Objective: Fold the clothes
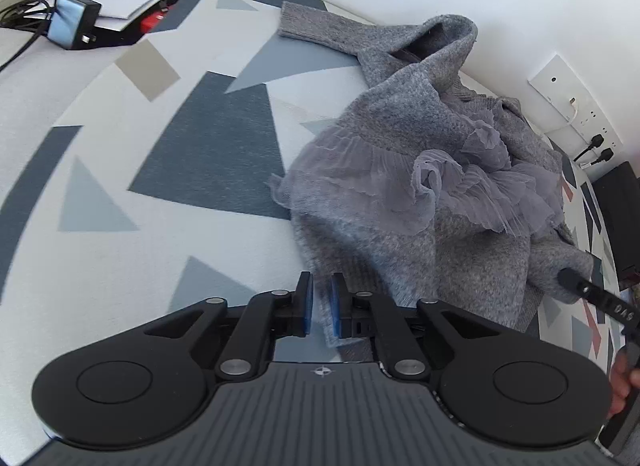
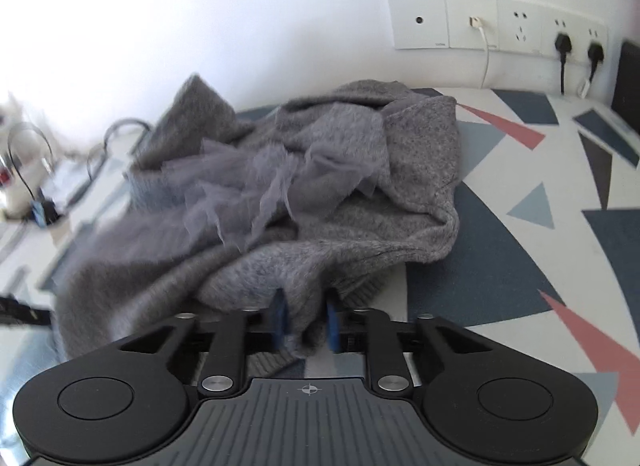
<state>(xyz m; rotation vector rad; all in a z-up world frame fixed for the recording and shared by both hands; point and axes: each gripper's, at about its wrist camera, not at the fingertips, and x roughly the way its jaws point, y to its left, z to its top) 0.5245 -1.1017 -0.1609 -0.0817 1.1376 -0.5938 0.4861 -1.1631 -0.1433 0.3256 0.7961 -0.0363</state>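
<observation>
A grey knit sweater (image 1: pixel 400 169) with a lilac tulle ruffle (image 1: pixel 460 181) lies crumpled on a surface patterned with triangles (image 1: pixel 160 185), close to the white wall. My left gripper (image 1: pixel 321 298) is shut on a thin edge of the sweater's near left corner. In the right wrist view the same sweater (image 2: pixel 320 205) is bunched up, and my right gripper (image 2: pixel 306 318) is shut on a thick fold of its near hem. The right gripper's black finger (image 1: pixel 572 282) shows at the sweater's right side in the left wrist view, with a hand (image 1: pixel 624 382) behind it.
A wall socket strip (image 2: pixel 496 21) with two black plugs and a white cable sits behind the sweater. A blue-grey charger (image 1: pixel 70 25), cables and papers clutter the far left. A black box (image 1: pixel 616 201) stands at the right by the wall.
</observation>
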